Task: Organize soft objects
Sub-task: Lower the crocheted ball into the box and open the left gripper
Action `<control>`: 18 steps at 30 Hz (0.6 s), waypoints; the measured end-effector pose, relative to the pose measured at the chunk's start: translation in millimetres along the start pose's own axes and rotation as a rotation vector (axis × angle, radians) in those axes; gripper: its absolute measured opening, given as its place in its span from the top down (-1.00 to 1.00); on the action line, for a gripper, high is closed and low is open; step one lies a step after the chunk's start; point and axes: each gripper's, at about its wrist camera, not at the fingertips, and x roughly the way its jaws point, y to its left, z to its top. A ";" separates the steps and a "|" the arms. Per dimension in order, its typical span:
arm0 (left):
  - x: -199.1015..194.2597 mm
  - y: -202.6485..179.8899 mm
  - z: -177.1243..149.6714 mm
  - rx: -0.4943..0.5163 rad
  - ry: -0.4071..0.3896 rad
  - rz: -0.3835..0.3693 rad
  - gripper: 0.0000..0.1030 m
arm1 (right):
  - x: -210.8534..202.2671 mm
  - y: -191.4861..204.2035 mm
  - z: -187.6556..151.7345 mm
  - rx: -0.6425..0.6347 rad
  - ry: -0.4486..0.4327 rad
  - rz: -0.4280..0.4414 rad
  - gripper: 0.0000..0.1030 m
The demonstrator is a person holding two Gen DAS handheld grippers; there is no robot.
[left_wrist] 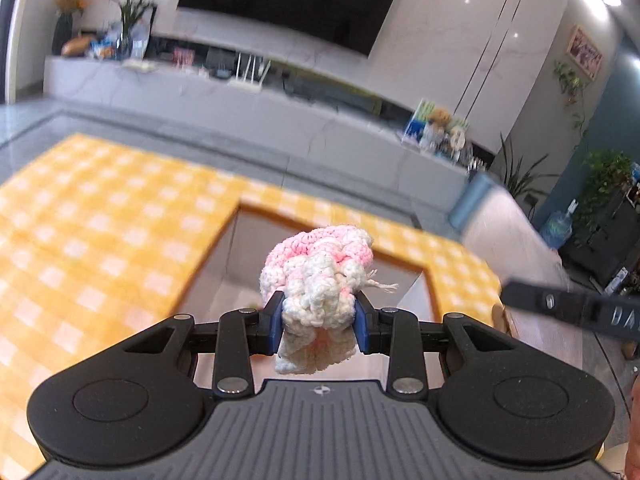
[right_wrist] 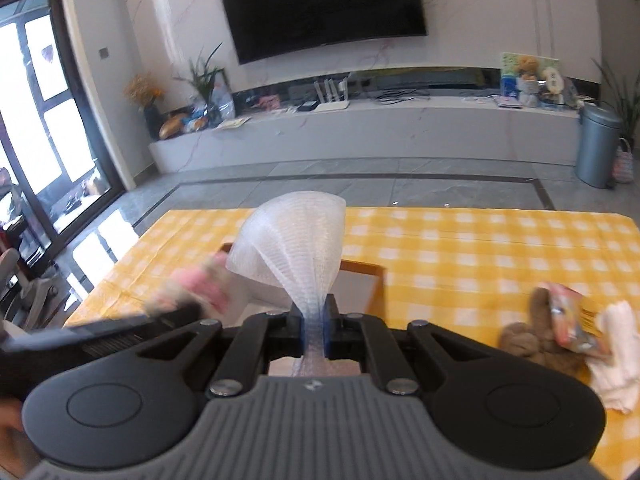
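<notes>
Where the left wrist view looked down, the left gripper (left_wrist: 319, 317) had its blue fingers (left_wrist: 277, 322) partly closed on a bunched pink-and-white crocheted yarn piece (left_wrist: 320, 280), held above an open wood-rimmed box (left_wrist: 224, 236) on the yellow checked tabletop (left_wrist: 100, 208).

Right wrist view: the right gripper (right_wrist: 315, 330) fingers were pinched tight on a white foam mesh sleeve (right_wrist: 292, 240), which fanned out above that box. A brown plush toy (right_wrist: 524, 336) lay at right.

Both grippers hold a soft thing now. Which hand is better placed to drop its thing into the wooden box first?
Probably the left. The left gripper holds the pink and white crochet piece right over the open wooden box. The right gripper, pinching the white foam net, looks set further back.
</notes>
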 end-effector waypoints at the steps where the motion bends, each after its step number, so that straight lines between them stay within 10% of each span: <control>1: 5.7 -0.1 -2.0 0.001 0.017 0.001 0.25 | 7.6 4.2 1.0 -0.004 0.011 0.009 0.90; 13: 21.6 -11.8 -19.7 0.113 0.124 0.139 0.24 | 65.3 19.0 7.2 -0.054 0.114 -0.024 0.90; 18: 12.8 -15.6 -15.3 0.128 0.097 0.164 -0.22 | 73.6 21.6 3.4 -0.057 0.141 -0.025 0.90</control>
